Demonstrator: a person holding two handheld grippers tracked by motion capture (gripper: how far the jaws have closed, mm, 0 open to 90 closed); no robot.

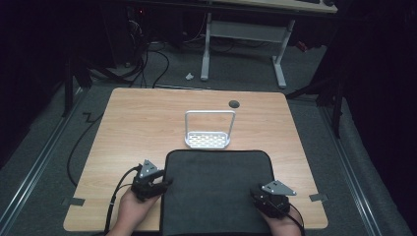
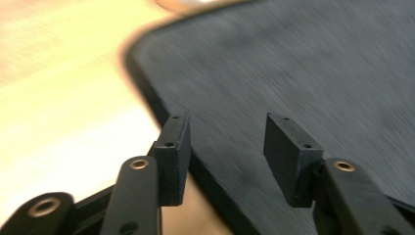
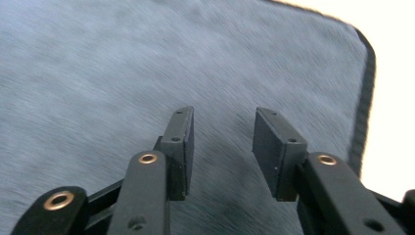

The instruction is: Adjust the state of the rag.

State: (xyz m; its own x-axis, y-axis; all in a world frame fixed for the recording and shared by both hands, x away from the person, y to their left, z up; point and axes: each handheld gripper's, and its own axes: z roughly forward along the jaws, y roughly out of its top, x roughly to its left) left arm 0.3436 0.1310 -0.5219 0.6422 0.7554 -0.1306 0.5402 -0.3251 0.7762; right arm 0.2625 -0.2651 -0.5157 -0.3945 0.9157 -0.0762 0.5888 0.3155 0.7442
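Light wooden tabletop [image 1: 133, 123] carried dark grey rectangular fabric mat [image 1: 216, 187], white wire-handled perforated rack [image 1: 208, 130] behind, dim carpeted room, left tool [image 1: 156, 185] and right tool [image 1: 259, 196] both spread, gripping nothing

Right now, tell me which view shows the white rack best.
The high view: the white rack stands whole on the table, behind the dark mat. The left gripper view catches a blurred pale sliver at its top edge; the right gripper view shows mat.

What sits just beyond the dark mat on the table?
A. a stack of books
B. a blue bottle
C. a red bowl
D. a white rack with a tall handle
D: a white rack with a tall handle stands on the wooden table, just past the dark mat.
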